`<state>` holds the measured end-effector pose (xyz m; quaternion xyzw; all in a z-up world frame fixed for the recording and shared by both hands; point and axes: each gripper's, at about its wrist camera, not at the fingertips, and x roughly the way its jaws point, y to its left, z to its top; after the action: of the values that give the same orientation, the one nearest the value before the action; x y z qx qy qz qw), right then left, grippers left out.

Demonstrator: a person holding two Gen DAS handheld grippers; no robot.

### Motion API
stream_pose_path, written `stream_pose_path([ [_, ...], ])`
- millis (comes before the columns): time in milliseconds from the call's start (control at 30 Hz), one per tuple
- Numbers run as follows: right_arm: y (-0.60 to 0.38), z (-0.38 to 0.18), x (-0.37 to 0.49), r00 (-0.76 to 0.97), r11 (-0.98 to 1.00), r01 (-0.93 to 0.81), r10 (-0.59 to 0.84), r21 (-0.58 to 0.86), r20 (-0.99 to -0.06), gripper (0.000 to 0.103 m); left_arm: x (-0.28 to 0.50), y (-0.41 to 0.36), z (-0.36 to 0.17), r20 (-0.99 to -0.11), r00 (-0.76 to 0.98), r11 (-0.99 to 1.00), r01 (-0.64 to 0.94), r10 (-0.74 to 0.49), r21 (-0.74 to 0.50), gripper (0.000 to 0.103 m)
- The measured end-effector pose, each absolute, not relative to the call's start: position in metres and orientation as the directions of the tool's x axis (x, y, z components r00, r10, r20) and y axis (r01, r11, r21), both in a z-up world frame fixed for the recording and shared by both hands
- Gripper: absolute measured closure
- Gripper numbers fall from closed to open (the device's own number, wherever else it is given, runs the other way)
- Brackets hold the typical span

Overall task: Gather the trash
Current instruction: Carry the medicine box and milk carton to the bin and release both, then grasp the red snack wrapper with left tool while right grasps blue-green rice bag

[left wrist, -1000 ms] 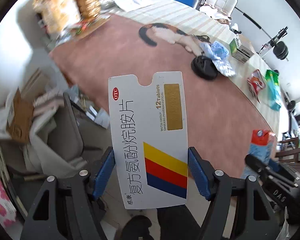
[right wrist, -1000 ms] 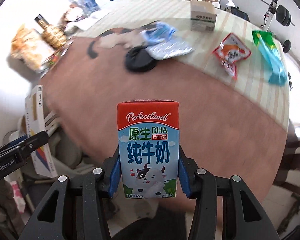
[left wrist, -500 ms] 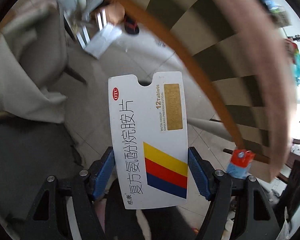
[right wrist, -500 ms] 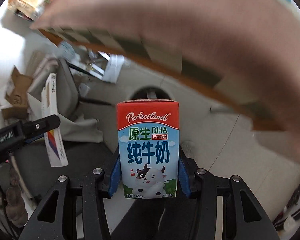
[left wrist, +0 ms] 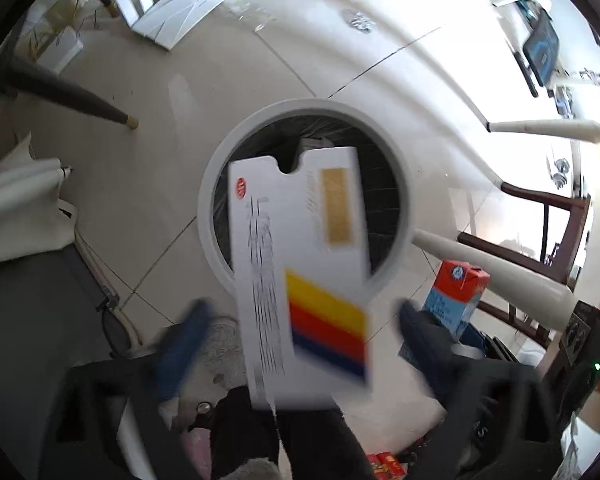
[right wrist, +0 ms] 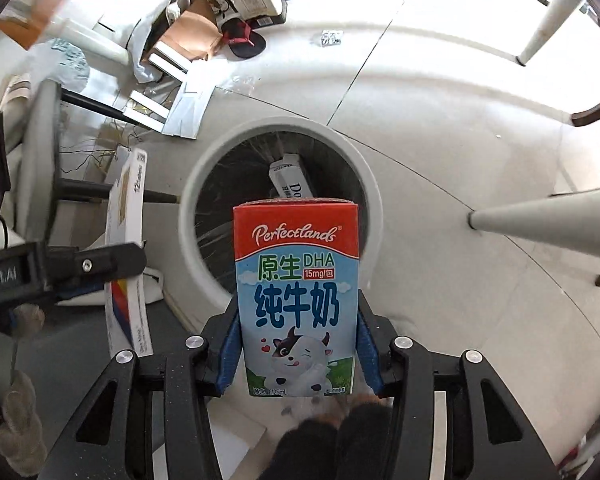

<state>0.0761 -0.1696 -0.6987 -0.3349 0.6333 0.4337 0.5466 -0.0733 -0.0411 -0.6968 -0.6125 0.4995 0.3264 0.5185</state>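
A white medicine box (left wrist: 300, 272) with yellow, red and blue stripes hangs over a round white trash bin (left wrist: 216, 208) on the floor. My left gripper (left wrist: 300, 332) is open; its blue pads stand apart from the blurred box. My right gripper (right wrist: 298, 344) is shut on a red and blue milk carton (right wrist: 296, 300) above the same bin (right wrist: 364, 184). A white carton (right wrist: 292, 178) lies inside the bin. The medicine box (right wrist: 126, 248) and left gripper (right wrist: 80, 268) show at left in the right wrist view. The milk carton (left wrist: 456, 300) shows at right in the left wrist view.
White table legs (left wrist: 492, 272) (right wrist: 540, 212) slant over the tiled floor to the right. A dark chair leg (left wrist: 68, 96) is at left. Cardboard, boxes and a sandal (right wrist: 244, 40) lie beyond the bin.
Both grippers swung from the table down over the bin. The left jaws have spread and the medicine box is loose and blurred between them. The right still grips the milk carton.
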Motion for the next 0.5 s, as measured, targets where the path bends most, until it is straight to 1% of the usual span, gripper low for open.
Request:
stream_pose_path([
  [33, -0.167, -0.708, 0.079, -0.184, 0.398, -0.898, 0.051, 0.189, -0.982, 0.049, -0.076, -0.04, -0.699, -0.924, 0.278, 0.037, -0.954, -0.263, -0.298, 0.0],
  [67, -0.167, -0.716, 0.08, -0.187, 0.397, -0.898, 0.048, 0.19, -0.981, 0.035, -0.082, -0.05, -0.7, -0.935, 0.257, 0.046, -0.96, -0.245, -0.276, 0.0],
  [133, -0.166, -0.724, 0.081, -0.201, 0.397, -0.895, 0.048, 0.204, -0.978, 0.014, -0.082, -0.056, -0.696, -0.961, 0.2, 0.069, -0.974, -0.19, -0.217, 0.0],
  [200, -0.167, -0.722, 0.08, -0.175, 0.383, -0.906, 0.047, 0.179, -0.984, 0.014, -0.086, -0.062, -0.687, -0.986, 0.125, 0.104, -0.985, -0.112, -0.137, 0.0],
  [267, -0.165, -0.722, 0.079, -0.139, 0.374, -0.917, 0.032, 0.14, -0.99, 0.006, -0.088, -0.069, -0.677, -0.998, 0.042, 0.139, -0.989, -0.056, -0.049, 0.0],
  [300, -0.166, -0.718, 0.078, -0.115, 0.373, -0.92, 0.024, 0.115, -0.993, 0.005, -0.088, -0.071, -0.672, -0.999, 0.015, 0.152, -0.988, -0.042, -0.022, 0.0],
  [400, -0.164, -0.705, 0.074, -0.059, 0.371, -0.927, -0.008, 0.052, -0.998, 0.005, -0.089, -0.08, -0.657, -0.999, -0.018, 0.166, -0.986, -0.031, 0.013, 0.0],
  [500, -0.164, -0.689, 0.074, -0.027, 0.37, -0.929, -0.026, 0.015, -0.999, 0.005, -0.092, -0.085, -0.641, -0.999, -0.028, 0.166, -0.986, -0.039, 0.022, 0.0],
])
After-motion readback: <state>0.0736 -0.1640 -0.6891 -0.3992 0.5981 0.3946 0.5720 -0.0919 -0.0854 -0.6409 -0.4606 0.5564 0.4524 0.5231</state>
